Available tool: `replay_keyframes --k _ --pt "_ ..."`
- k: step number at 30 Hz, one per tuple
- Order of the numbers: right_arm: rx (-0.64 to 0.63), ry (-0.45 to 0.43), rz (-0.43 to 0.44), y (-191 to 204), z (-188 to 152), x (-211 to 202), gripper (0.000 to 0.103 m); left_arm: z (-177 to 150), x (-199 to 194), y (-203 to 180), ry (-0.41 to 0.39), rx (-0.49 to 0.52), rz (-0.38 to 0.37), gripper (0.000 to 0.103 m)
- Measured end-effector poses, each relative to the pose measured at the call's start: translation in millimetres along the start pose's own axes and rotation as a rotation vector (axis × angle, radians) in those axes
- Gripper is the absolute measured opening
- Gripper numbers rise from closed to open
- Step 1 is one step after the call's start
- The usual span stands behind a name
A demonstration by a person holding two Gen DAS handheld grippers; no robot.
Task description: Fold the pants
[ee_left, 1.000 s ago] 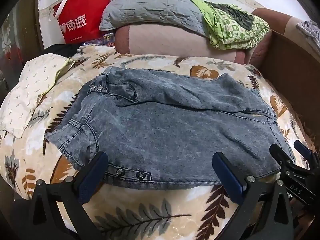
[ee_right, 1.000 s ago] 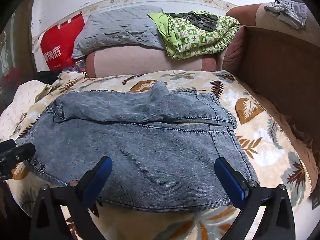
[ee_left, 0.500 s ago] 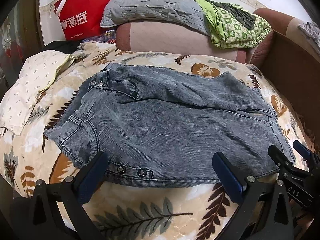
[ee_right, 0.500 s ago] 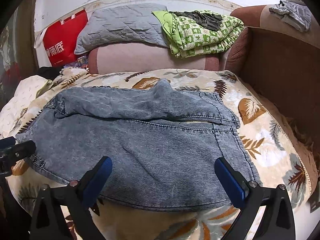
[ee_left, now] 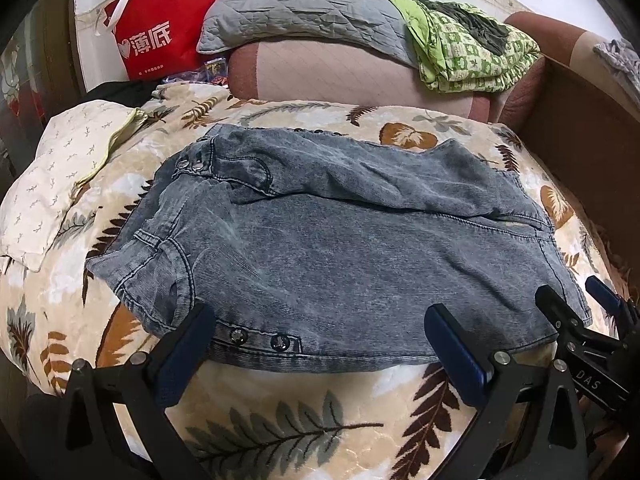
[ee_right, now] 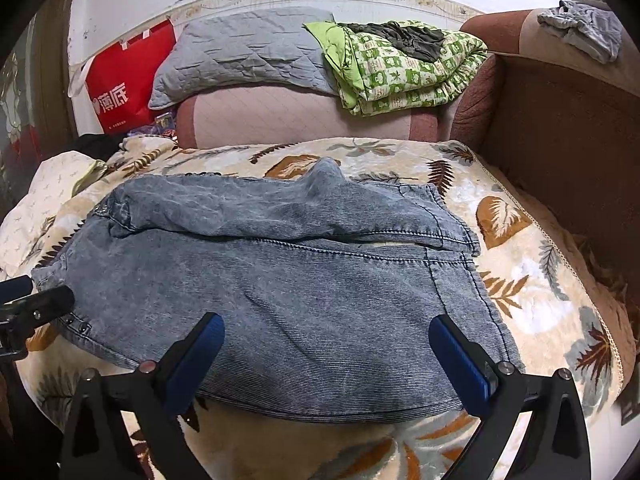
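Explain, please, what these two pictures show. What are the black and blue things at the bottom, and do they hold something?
No robot arm is here. A person carries a two-finger tool in each hand, and a wide-angle camera on each tool looks forward along its fingers. One picture comes from the left gripper, the other from the right gripper. The black arms with blue pads are their jaws. Both stand wide open and hold nothing. Each tool also appears at the edge of the other's picture. In front lie grey denim pants, partly folded, on a leaf-patterned blanket. Behind are a grey pillow, a green checked quilt and a red bag.
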State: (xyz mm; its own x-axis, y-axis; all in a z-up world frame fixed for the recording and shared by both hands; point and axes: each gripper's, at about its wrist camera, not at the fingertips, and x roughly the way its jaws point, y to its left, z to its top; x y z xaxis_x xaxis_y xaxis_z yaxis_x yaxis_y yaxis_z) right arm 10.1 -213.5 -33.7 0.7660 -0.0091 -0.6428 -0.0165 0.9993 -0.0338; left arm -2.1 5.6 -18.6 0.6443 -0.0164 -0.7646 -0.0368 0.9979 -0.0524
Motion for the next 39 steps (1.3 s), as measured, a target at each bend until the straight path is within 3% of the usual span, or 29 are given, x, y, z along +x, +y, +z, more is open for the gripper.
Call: replay_keyframes --k 23,29,35,39 --pt "0.001 -0.007 -0.005 -1 0 -1 0.103 -1 -1 4 0.010 -0.015 -0.036 0.103" --pt "0.067 0.023 -0.015 -19 -5 1 0.103 -3 -3 51 0.018 -0.144 -0.071 0.103" --pt "0.272 0.065 0.006 -73 -17 -5 0.103 -13 6 118 0.059 -0.320 -0.042 0.103" --pt "0.616 0.135 0.136 -136 -43 -4 0.103 -21 1 154 0.010 -0.453 -0.049 0.103"
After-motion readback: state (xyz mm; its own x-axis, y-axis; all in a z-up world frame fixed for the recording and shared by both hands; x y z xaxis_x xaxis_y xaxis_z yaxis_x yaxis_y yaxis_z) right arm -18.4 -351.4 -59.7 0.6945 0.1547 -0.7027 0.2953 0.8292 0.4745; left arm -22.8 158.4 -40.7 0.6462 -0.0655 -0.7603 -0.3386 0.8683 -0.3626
